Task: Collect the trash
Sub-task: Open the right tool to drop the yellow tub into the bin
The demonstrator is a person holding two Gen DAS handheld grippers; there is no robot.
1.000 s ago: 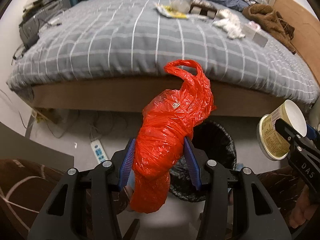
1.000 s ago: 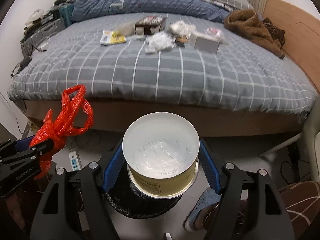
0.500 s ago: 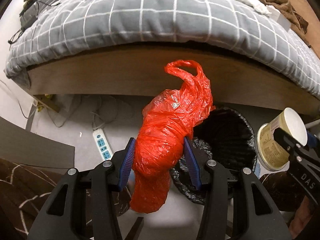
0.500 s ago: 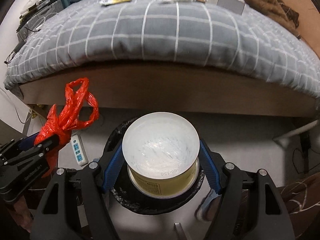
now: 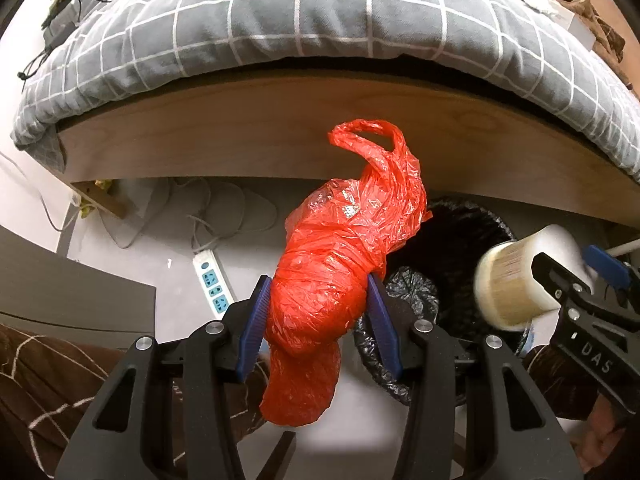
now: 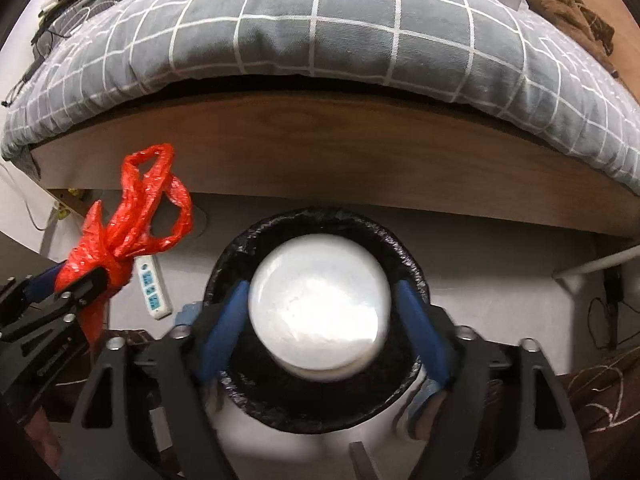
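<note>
A crumpled red plastic bag is clamped between the blue pads of my left gripper, its handles sticking up; the bag hangs just left of the black-lined trash bin. My right gripper is directly over the bin and its jaws are opening. The white and yellow paper cup is between them, blurred, with a gap showing beside the right pad. The left wrist view shows the cup at the right gripper above the bin's right edge. The red bag and left gripper are left of the bin.
A bed with a grey checked cover and a wooden frame stands just behind the bin. A white power strip and cables lie on the floor to the left. Legs in brown checked trousers are below.
Both grippers have sunk toward the bin, so the bed top has left view. The right jaws have spread and the cup now looks blurred and loose. The left grip is unchanged.
</note>
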